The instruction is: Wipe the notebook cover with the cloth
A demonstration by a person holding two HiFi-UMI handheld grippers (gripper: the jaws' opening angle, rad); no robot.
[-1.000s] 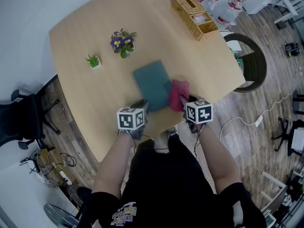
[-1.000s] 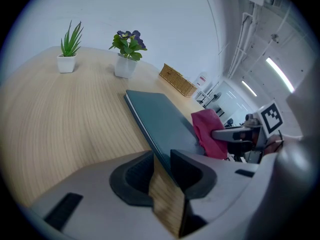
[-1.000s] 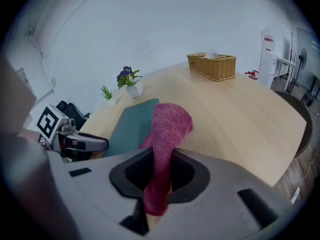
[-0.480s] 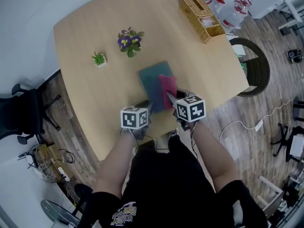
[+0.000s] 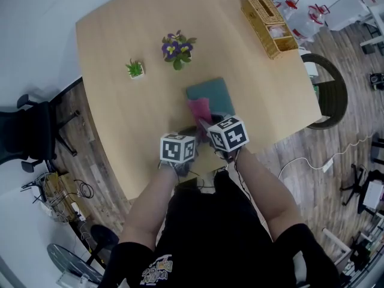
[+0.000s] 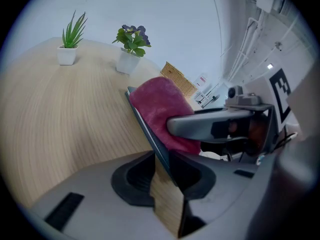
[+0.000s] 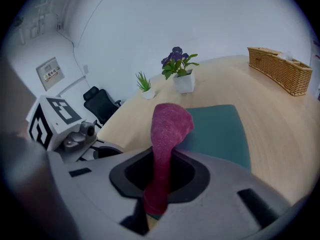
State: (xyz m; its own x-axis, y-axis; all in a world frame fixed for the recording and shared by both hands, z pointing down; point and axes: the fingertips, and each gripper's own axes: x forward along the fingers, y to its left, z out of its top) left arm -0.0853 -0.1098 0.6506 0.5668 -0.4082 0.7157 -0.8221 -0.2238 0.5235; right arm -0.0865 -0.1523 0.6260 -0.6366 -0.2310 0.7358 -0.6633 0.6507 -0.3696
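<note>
A teal notebook [image 5: 215, 95] lies on the wooden table [image 5: 132, 119], near its front edge. A magenta cloth [image 5: 198, 108] rests on the near left part of the cover. My right gripper [image 5: 207, 123] is shut on the cloth [image 7: 167, 129], which hangs pinched between its jaws over the notebook [image 7: 220, 129]. My left gripper [image 5: 187, 132] sits at the notebook's near left corner. In the left gripper view the notebook's thin edge [image 6: 150, 134] runs between the jaws of the left gripper [image 6: 167, 184]. Those jaws are closing, and a strip of table still shows beside the edge.
A potted purple flower [image 5: 176, 47] and a small green plant [image 5: 135, 69] stand behind the notebook. A wicker basket [image 5: 271, 18] sits at the table's far right corner. A black office chair [image 5: 24, 131] is left of the table, a round dark seat [image 5: 330, 95] right.
My right gripper has dragged the cloth leftward across the cover, from the notebook's right edge to its near left part. The left gripper has stayed at the near corner.
</note>
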